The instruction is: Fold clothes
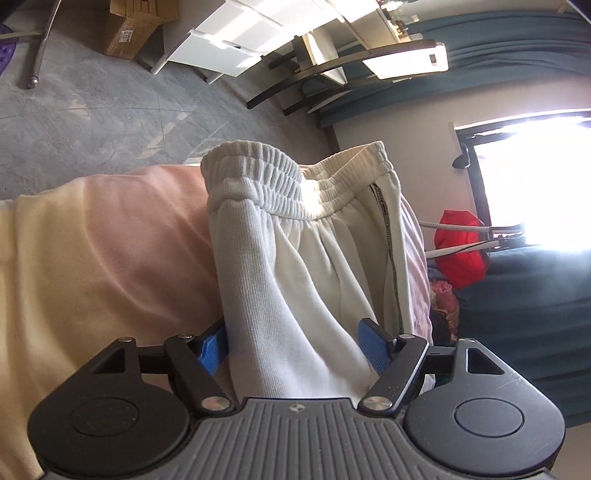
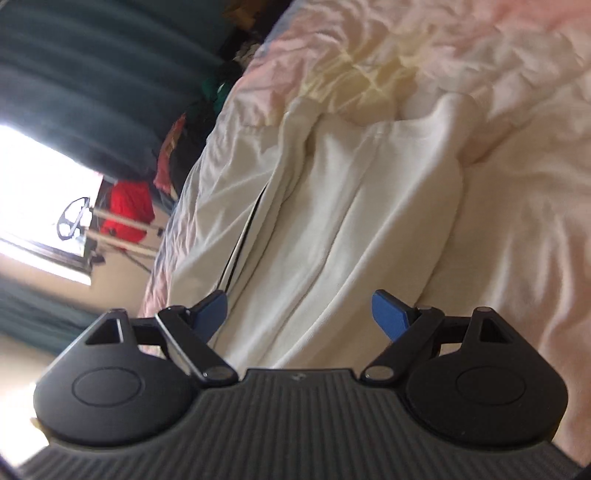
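A pair of white sweatpants (image 1: 295, 258) lies on a pink and cream bedspread (image 1: 110, 240). In the left wrist view its elastic waistband (image 1: 258, 173) is at the far end and a dark side stripe (image 1: 388, 240) runs down the right. My left gripper (image 1: 293, 345) is open, its blue pads on either side of the cloth with a wide gap. In the right wrist view the sweatpants (image 2: 332, 221) stretch away over the bedspread (image 2: 517, 221). My right gripper (image 2: 301, 314) is open too, straddling the fabric.
The bed edge drops to a grey floor (image 1: 110, 110) with a cardboard box (image 1: 133, 33), white drawers (image 1: 229, 40) and a chair (image 1: 332, 74). Teal curtains (image 2: 92, 74), a bright window (image 1: 535, 177) and a red item (image 1: 461, 254) stand beside the bed.
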The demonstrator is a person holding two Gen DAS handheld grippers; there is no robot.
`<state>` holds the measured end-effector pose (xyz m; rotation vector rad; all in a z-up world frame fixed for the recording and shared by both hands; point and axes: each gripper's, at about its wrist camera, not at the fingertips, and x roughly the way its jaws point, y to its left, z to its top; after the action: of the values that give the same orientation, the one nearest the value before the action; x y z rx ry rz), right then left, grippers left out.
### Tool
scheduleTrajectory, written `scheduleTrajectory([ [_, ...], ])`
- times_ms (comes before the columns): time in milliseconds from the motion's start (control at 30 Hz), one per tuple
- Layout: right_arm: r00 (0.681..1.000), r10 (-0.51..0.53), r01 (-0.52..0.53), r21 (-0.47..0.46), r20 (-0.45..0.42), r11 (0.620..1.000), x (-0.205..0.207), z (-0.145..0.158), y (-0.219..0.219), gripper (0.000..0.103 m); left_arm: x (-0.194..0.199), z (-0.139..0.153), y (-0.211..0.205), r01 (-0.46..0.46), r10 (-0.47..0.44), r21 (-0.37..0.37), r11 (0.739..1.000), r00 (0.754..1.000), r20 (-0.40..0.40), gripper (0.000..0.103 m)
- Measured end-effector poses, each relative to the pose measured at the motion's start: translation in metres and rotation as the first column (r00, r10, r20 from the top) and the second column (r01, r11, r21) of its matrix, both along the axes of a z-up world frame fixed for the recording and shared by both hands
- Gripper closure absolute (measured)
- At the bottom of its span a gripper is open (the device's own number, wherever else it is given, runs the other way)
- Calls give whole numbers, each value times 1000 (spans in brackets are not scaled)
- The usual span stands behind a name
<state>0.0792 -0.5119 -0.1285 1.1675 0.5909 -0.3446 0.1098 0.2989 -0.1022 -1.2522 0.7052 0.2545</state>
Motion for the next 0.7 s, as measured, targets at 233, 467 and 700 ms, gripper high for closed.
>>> scheduleTrajectory([
  [233,997,-70,71,24,-34,997,4,-31,-39,17,18,-1,-15,93,-89,79,992,994,-56,42],
  [467,994,-97,97,4,-55,995,17,-53,-56,71,15,-5,-9,32,-30,57,998,999,-38,87],
  [700,983,-173,178,-98,54,979,7,-17,-44,94,-3,29,-16,-12,0,85,996,990,143,93],
])
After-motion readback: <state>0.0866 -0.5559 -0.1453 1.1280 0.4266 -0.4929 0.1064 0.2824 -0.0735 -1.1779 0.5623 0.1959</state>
